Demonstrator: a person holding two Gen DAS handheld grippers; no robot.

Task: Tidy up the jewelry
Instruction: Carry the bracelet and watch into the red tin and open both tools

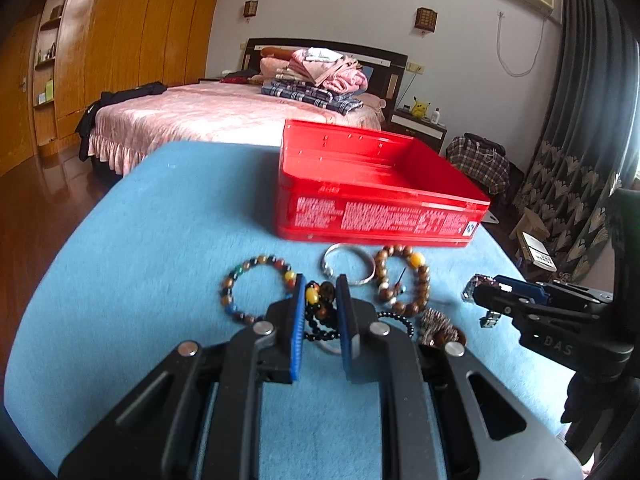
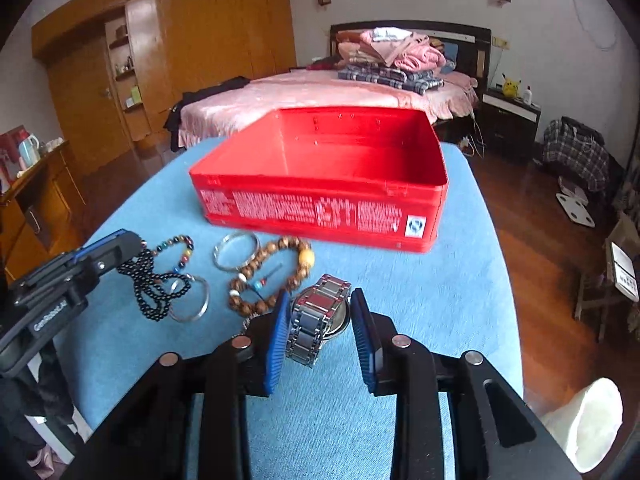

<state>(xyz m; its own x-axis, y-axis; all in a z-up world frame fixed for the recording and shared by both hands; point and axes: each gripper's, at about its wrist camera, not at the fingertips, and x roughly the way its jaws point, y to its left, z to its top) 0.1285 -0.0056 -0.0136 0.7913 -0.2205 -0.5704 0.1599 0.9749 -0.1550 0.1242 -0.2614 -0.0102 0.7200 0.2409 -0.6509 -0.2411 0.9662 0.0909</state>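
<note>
An open red tin box (image 1: pixel 376 184) (image 2: pixel 320 184) stands on the blue table (image 1: pixel 160 240), empty inside. In front of it lie a multicolour bead bracelet (image 1: pixel 252 276) (image 2: pixel 180 248), a silver bangle (image 1: pixel 348 264) (image 2: pixel 236 256), a brown wooden bead bracelet (image 1: pixel 404 280) (image 2: pixel 272 276), a second silver ring (image 2: pixel 190 300) and a black bead necklace (image 1: pixel 320 312) (image 2: pixel 154 284). My left gripper (image 1: pixel 320 288) (image 2: pixel 120 252) is open, its fingers on either side of the necklace. My right gripper (image 2: pixel 320 300) (image 1: pixel 476 296) is open around a steel watch (image 2: pixel 318 316).
The table's edges drop to a wooden floor (image 2: pixel 540 220). A bed (image 1: pixel 224 116) with folded clothes stands behind. A white cloth (image 2: pixel 588 420) lies at lower right.
</note>
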